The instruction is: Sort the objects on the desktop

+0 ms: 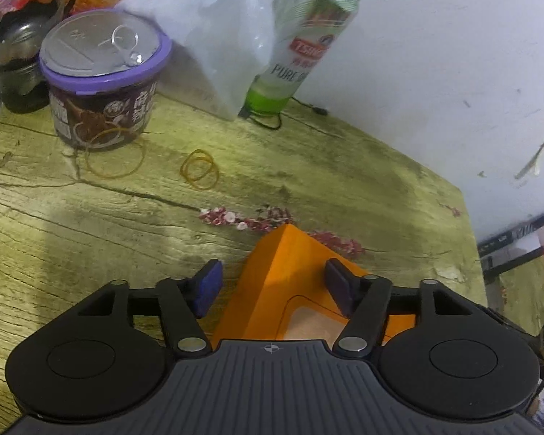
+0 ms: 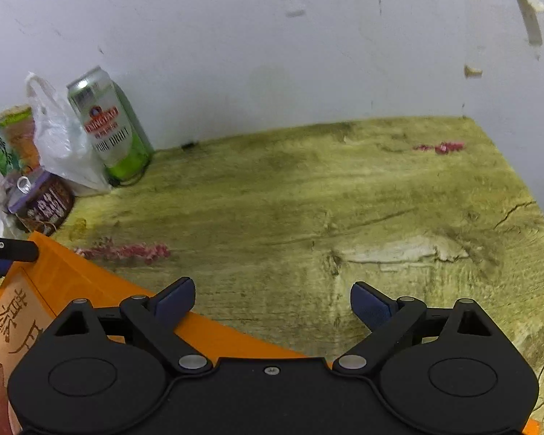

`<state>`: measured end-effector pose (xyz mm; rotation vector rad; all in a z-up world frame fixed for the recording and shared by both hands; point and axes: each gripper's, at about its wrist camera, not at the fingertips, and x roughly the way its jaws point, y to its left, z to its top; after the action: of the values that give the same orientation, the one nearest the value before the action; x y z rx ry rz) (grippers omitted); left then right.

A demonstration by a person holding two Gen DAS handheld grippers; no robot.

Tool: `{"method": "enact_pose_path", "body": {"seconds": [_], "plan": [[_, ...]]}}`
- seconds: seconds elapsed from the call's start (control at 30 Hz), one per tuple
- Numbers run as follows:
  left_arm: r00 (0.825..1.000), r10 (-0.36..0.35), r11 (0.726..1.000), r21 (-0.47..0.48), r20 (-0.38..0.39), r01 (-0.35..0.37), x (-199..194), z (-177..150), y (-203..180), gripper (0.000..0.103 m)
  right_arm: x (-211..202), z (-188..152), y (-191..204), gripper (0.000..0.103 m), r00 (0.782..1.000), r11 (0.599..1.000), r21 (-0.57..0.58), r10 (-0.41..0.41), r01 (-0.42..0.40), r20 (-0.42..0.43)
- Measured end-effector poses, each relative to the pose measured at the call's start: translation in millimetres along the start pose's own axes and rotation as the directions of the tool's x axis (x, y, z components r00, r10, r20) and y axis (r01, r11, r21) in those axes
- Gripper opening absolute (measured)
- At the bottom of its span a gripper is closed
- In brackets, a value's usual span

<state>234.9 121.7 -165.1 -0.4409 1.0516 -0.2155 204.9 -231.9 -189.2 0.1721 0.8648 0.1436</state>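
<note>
Orange box (image 1: 293, 275) lies flat on the table (image 1: 90, 232), its corner pointing toward the back wall. It has a tan printed panel on top. In the right wrist view the same orange box (image 2: 90, 290) runs along the lower left, its long edge cutting diagonally across the frame.

Left hand-held gripper (image 1: 273, 286): jaws partly open, straddling the box corner. The left pad sits off the box's left edge, the right pad hangs over the box top. Neither pad visibly presses on it; contact can't be confirmed. Nothing gripped. Part of this gripper also shows at the left edge of the right wrist view, over the box's far corner.

Right hand-held gripper (image 2: 272, 306): jaws wide, empty. Its left finger (image 2: 174, 301) overlaps the box's long edge, the right finger is over bare table (image 2: 344, 199).

Back left clutter:
- purple-lidded tub (image 1: 101, 83) with a pull-tab seal, upright
- two rubber bands: a large one (image 1: 116, 159) touching the tub's base, a smaller doubled one (image 1: 199, 170) just right of it
- white plastic bag (image 1: 214, 47) behind the tub
- green and silver beer can (image 1: 304, 43) upright against the wall, just right of the bag
- dark glass jar (image 1: 14, 65) at far left, partly cut off

Black cable (image 1: 290, 112) runs along the wall by the can base. The red flower pattern on the table (image 1: 246, 217) just beyond the box corner looks printed, not loose.
</note>
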Motion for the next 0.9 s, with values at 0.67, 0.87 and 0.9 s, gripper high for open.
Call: {"method": "enact_pose_path", "body": {"seconds": [0.67, 0.87, 0.9], "plan": [[0.977, 0.174, 0.879, 0.428, 0.119, -0.209, -29, -9, -67, 0.056, -66, 7, -13, 0.094, 0.999, 1.0, 0.002, -0.025, 0.025, 0.037], [0.96, 0.242, 0.776, 0.566, 0.143, -0.28, -12, -22, -87, 0.048, -105, -37, -22, 0.094, 0.979, 0.979, -0.015, -0.202, 0.202, 0.005], [0.96, 0.241, 0.764, 0.583, 0.139, -0.276, -10, -23, -86, 0.048, -107, -46, -21, 0.094, 0.977, 0.976, -0.028, -0.215, 0.214, -0.009]]}}
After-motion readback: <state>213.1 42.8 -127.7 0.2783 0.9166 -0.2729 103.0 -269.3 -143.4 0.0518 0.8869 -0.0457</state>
